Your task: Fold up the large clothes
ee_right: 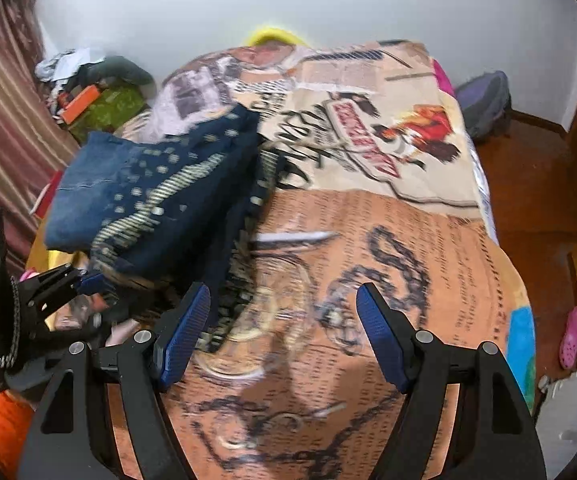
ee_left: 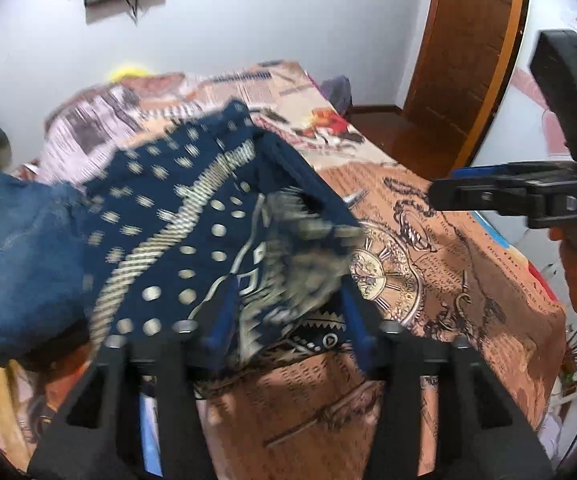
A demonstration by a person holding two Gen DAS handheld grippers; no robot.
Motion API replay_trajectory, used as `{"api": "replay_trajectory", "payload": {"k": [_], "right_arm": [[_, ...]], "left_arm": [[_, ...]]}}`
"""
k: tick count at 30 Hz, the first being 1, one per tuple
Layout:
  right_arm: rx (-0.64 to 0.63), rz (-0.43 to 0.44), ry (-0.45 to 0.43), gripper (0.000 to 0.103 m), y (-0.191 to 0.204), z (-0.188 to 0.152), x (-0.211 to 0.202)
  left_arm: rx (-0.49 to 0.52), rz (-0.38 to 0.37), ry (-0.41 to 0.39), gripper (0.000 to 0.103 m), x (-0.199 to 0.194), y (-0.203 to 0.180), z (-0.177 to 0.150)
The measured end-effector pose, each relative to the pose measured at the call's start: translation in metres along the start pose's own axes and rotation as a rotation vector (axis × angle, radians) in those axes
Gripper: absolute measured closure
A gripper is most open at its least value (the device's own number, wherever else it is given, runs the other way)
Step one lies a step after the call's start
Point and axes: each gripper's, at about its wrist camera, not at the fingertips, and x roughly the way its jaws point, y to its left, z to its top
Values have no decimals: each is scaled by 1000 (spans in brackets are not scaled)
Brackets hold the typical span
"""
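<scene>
A navy garment with pale dots and stripes [ee_left: 176, 232] lies bunched on the left of the bed, blurred. Its near edge drapes loosely between the blue fingers [ee_left: 350, 316] of my left gripper [ee_left: 288, 316], whose jaws stand apart and do not pinch it. Folded blue denim [ee_left: 16, 248] lies against the garment's left side. In the right wrist view the garment [ee_right: 192, 200] and denim [ee_right: 96, 184] lie left of centre, with the left gripper [ee_right: 88, 280] at the garment's near edge. My right gripper [ee_right: 284, 320] hangs open over bare bedspread, holding nothing. It also shows side-on as the right gripper [ee_left: 436, 194].
The printed orange bedspread [ee_right: 408, 260] covers the bed. A clutter pile [ee_right: 96, 92] and striped curtain [ee_right: 4, 120] are at left, a backpack [ee_right: 484, 100] and pink shoe [ee_right: 570, 336] on the floor at right. A wooden door [ee_left: 468, 40] stands beyond the bed.
</scene>
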Motion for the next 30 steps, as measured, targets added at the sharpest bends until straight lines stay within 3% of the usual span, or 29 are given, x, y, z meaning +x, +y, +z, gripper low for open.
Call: {"api": "replay_trajectory", "payload": {"k": [4,7,10,14,18,20,26,30], "right_arm": [[-55,52,-53,30,31,11,-3],[-84,86,-68,30,55,20,6],[-100,96,-49,30,70,23,26],[-97,72,10,30,73,15,56],[-99,-11,76,30,56,1,77],[-93,-11,108,30,45,-7,82],[-30,31,127,29,24,-15,71],[-89,-38,65,29,32,-10,55]], "left_arm": [[-10,83,-64,43,-31,16,0],[-3,190,-116,35,-43,30,-2],[-41,245,-97,32,-35,53,-4],[-157,225,-35,32,-15,87,-12],[-246,188,6,31,-1,110,-29],[-276,165,13,31,0,114,-37],[-278,166,37,31,-2,119,-53],[-221,231,14,31,-16,115,-54]]}}
